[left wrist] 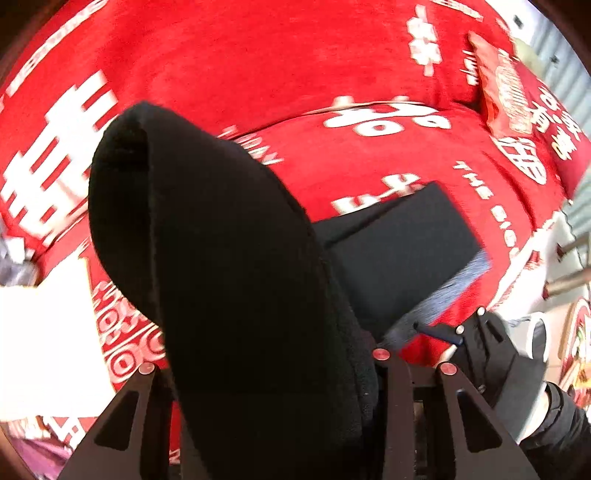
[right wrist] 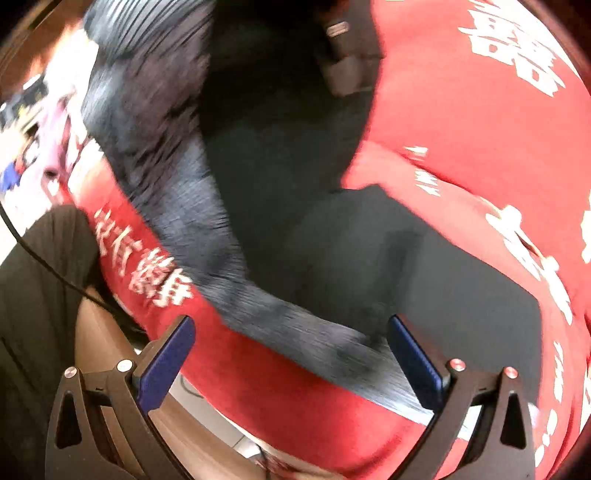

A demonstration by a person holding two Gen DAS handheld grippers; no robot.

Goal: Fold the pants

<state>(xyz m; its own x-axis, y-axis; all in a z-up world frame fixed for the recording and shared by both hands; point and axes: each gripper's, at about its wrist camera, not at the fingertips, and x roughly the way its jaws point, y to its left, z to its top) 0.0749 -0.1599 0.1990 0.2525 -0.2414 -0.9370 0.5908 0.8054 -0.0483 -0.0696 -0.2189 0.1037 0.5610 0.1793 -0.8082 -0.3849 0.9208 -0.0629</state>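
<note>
In the left wrist view, thick black pants (left wrist: pixel 229 258) are draping over the left gripper (left wrist: pixel 266 369), hiding its fingertips and whatever lies between them. The fabric is running off the bottom edge. Motion blur is smearing the white lettering on the red blanket (left wrist: pixel 258 55). In the right wrist view, blur is streaking the grey ribbed waistband (right wrist: pixel 177 184), and a small metallic object (right wrist: pixel 338 29) near the top is staying too blurred to identify.
</note>
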